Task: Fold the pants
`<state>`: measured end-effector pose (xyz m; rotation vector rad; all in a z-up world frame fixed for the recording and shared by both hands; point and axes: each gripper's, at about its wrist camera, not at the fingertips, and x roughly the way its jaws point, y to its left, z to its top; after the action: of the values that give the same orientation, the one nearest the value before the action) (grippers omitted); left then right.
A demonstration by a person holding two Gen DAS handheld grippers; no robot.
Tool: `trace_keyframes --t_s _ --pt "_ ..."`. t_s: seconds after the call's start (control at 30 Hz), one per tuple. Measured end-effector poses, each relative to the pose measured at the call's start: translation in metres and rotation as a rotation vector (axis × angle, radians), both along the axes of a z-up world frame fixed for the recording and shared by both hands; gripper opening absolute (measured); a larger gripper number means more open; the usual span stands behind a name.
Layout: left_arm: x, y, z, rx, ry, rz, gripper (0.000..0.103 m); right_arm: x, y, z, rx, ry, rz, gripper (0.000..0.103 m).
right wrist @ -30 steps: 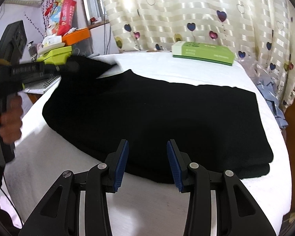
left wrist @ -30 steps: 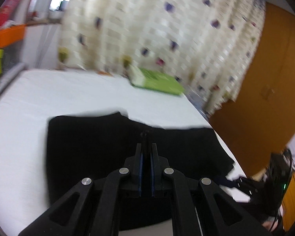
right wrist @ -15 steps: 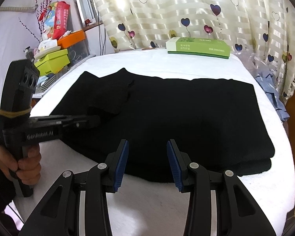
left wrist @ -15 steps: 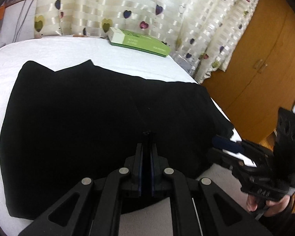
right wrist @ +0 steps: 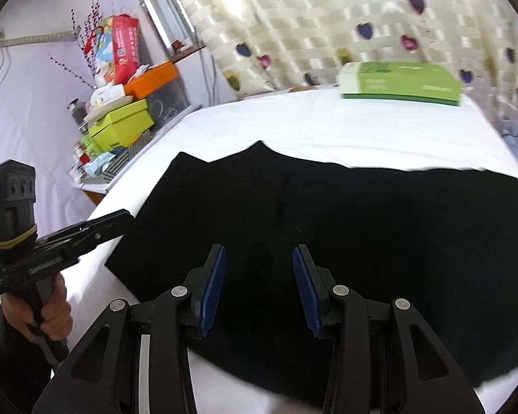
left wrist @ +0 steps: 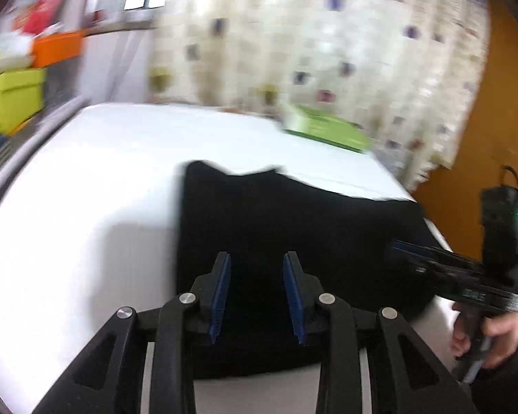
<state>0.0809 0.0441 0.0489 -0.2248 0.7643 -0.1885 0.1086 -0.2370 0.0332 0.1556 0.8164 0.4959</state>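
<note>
Left tool spread, empty, over near edge of pants. Right tool spread, empty. Pants black, folded flat on white bed. Likely soft, light, limp; pinch corners at folded edge.

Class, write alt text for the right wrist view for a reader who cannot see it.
Black pants lie folded flat on a white bed. The open right tool hovers over their near edge. The left tool, in a hand, points at their left edge.

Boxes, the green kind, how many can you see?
2: a flat green box on the white bed by the curtain, and a lime box stacked beside the bed. More may be hidden there.
</note>
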Motion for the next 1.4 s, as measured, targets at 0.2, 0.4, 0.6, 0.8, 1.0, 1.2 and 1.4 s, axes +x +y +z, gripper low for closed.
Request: trace_keyframes --t_s 0.2,0.4,0.6,0.8,1.0,1.2,1.4 --pt "0.029 0.031 -0.012 0.024 0.042 0.117 0.034 0.058 0.02 -0.021 -0.021 0.098 -0.005 0.042" --pt "0.054 0.031 -0.028 0.06 0.076 0.127 0.034 0.078 0.026 -0.025 0.051 0.141 -0.005 0.043" --pt "0.068 0.026 -0.033 0.096 0.09 0.109 0.034 0.069 0.028 -0.016 0.059 0.112 0.022 0.005" --pt "0.071 0.02 -0.037 0.116 0.108 0.081 0.034 0.071 0.01 -0.031 0.089 0.177 -0.043 0.006" --pt "0.068 0.012 -0.014 0.123 0.051 0.061 0.034 0.06 -0.004 -0.005 0.029 0.056 -0.111 0.02" --pt "0.095 -0.01 -0.014 0.121 0.047 -0.013 0.034 0.071 0.006 0.009 0.055 0.012 -0.058 0.02" --pt "0.111 -0.023 -0.03 0.182 0.084 -0.049 0.034 0.097 0.021 -0.018 -0.069 0.078 -0.047 0.019"
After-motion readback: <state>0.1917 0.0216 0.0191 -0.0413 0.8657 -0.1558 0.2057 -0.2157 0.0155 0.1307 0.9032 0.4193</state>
